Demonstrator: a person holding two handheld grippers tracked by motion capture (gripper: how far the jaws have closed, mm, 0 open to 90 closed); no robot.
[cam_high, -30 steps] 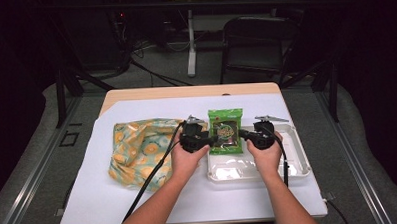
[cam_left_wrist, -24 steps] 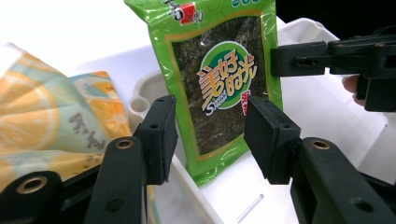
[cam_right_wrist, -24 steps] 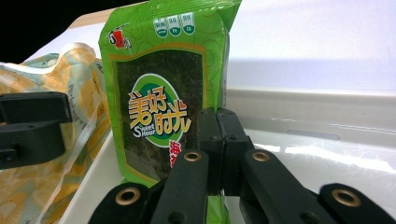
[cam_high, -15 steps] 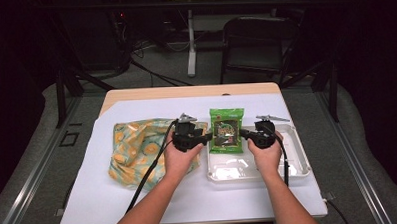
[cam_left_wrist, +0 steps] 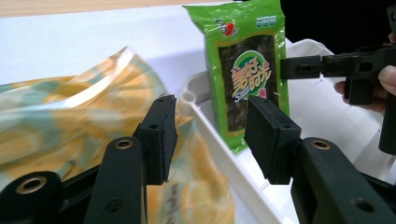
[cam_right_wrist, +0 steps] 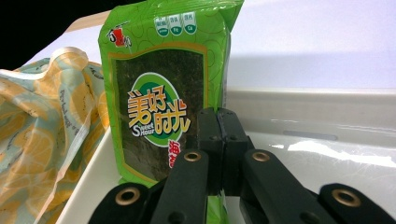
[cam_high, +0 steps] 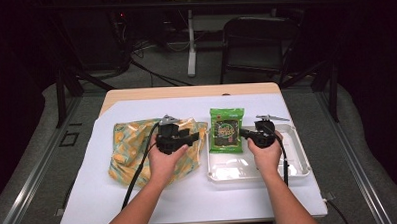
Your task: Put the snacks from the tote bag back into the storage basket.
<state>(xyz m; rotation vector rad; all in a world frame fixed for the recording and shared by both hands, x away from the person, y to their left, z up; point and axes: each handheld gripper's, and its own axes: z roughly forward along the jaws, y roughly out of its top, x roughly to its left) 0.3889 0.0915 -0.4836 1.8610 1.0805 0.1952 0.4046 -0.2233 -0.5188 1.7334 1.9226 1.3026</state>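
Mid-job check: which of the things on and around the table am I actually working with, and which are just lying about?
In the job:
- green snack packet, pinched at its edge by the shut right gripper
- white tray under the packet
- left gripper, jaws open
- lemon-print bag under the left gripper

Lying about:
- white table cover
- black chair behind the table

My bench [cam_high: 139,204] is covered white; on it the yellow-patterned bag [cam_high: 130,149] lies left, the white tray [cam_high: 298,161] right

Black two-jaw tongs [cam_left_wrist: 210,135] with brass-ringed screws, trailing black cables; bare forearms.
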